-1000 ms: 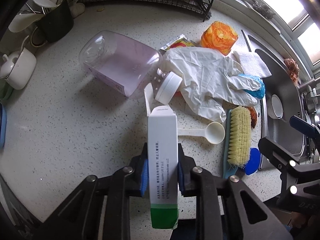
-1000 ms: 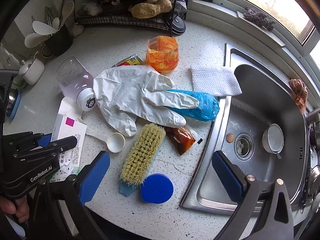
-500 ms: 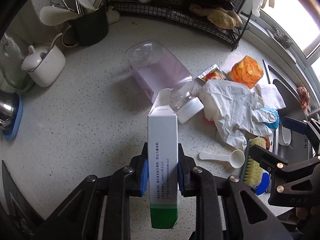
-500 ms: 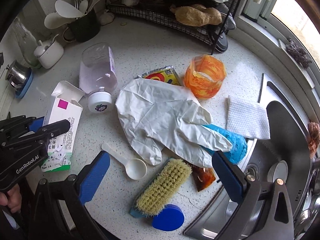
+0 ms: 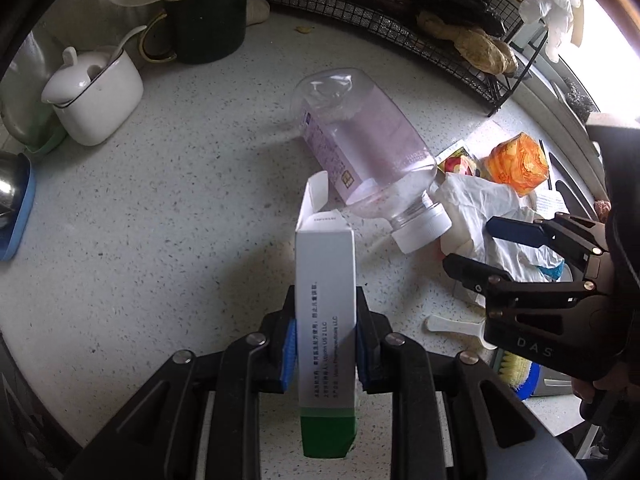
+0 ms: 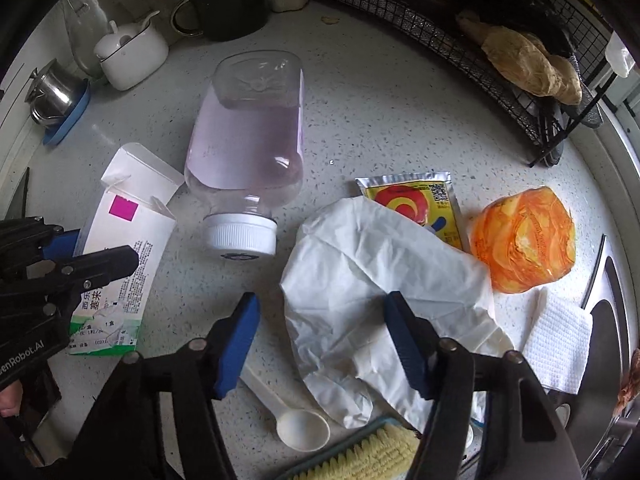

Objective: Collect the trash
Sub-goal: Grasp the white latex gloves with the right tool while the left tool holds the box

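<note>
A pale speckled stone bench [image 5: 160,208] fills most of both views, lit by bright daylight from a window [image 5: 612,28] at the upper right. Along the back runs a black wire rack [image 6: 472,52] with dark and tan bundles lying in it. At the back left stand a dark green mug [image 5: 206,24] full of white spoons, a white lidded pot [image 5: 94,88] with a spoon handle sticking out, and a steel kettle [image 6: 50,94] on a blue mat. The steel edge of a sink [image 6: 608,300] shows at the far right, sunk into the bench, beyond a pale window sill [image 5: 552,92].
</note>
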{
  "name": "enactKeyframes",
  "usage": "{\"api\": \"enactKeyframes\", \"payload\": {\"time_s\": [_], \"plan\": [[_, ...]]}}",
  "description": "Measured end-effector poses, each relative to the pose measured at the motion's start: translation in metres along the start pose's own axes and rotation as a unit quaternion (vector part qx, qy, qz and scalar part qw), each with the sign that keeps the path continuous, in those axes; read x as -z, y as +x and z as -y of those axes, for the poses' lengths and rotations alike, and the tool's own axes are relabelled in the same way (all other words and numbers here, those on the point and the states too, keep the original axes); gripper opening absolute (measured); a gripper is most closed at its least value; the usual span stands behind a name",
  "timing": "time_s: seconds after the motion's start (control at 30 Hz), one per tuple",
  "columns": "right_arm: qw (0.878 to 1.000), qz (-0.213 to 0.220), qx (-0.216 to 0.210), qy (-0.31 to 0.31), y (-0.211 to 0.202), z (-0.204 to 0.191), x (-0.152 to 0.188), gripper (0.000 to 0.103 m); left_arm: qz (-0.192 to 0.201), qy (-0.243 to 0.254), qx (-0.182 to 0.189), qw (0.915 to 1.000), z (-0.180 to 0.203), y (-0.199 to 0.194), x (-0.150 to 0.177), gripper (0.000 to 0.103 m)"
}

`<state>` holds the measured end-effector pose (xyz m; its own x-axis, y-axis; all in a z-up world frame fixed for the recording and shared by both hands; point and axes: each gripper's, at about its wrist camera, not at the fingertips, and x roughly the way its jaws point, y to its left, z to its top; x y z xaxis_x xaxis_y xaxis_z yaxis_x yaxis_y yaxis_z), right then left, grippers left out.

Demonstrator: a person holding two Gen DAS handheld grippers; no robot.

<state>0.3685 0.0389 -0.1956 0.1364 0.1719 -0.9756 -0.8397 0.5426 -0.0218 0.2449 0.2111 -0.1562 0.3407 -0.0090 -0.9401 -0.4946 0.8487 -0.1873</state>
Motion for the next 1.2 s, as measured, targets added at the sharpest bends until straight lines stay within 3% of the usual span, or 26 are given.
{"api": "enactKeyframes", "payload": {"time_s": [0.1, 0.2, 0.37, 0.63, 0.83, 1.07, 1.2], "plan": [[1.0, 0.004, 0.006, 0.01, 0.0, 0.001, -0.002, 0.018, 0.001, 0.001, -0.003, 1.0, 0.001, -0.001, 0.001, 0.021], [1.0, 0.017, 0.001, 0.022, -0.009, 0.003, 0.004, 0.008, 0.004, 0.002, 0.0, 1.0, 0.004, -0.003, 0.003, 0.021], [0.998, 0.035, -0.013, 0.048, -0.034, 0.008, 0.019, 0.008, 0.015, 0.022, 0.01, 0.9996, 0.02, -0.013, 0.009, 0.021], [0.989, 0.101, -0.021, 0.108, -0.097, 0.019, 0.05, 0.005, 0.037, 0.081, 0.037, 0.9954, 0.063, -0.044, 0.022, 0.021], [0.975, 0.171, 0.002, 0.145, -0.142, 0.016, 0.102, 0.003, 0.063, 0.124, 0.043, 0.9893, 0.102, -0.071, 0.04, 0.021], [0.976, 0.183, -0.009, 0.121, -0.147, -0.001, 0.121, 0.003, 0.085, 0.094, 0.022, 0.9917, 0.096, -0.091, 0.07, 0.021], [0.979, 0.178, -0.026, 0.099, -0.139, -0.014, 0.118, 0.003, 0.064, 0.048, 0.008, 0.9968, 0.072, -0.085, 0.078, 0.021]]}}
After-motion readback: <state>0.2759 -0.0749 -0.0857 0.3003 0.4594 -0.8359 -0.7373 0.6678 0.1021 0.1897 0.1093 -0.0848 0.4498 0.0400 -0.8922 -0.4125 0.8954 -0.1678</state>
